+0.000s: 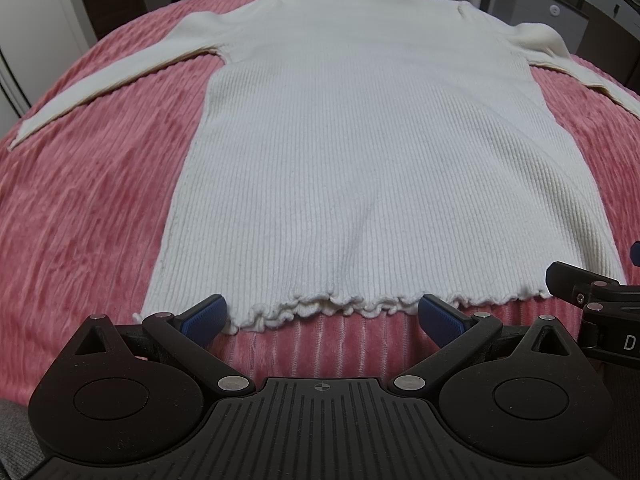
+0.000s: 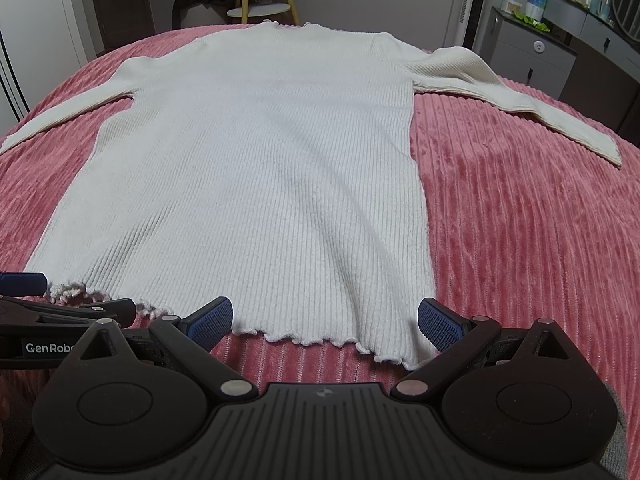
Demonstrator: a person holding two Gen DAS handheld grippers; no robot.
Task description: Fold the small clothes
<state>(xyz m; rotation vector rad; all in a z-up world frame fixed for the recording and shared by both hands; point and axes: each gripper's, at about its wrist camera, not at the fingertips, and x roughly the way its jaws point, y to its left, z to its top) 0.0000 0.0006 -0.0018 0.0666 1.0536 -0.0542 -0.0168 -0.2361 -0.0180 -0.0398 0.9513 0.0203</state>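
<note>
A white ribbed long-sleeved sweater lies flat on the pink bedspread, its frilly hem toward me and its collar far away. Both sleeves are spread out sideways. My left gripper is open, its blue pads on either side of the hem's left part, just above it. My right gripper is open over the hem's right corner. The sweater fills the right wrist view too. Each gripper shows at the edge of the other's view.
The pink ribbed bedspread covers the bed on all sides of the sweater. A grey dresser with bottles stands at the far right. A yellow-legged stand and dark clothes are behind the bed.
</note>
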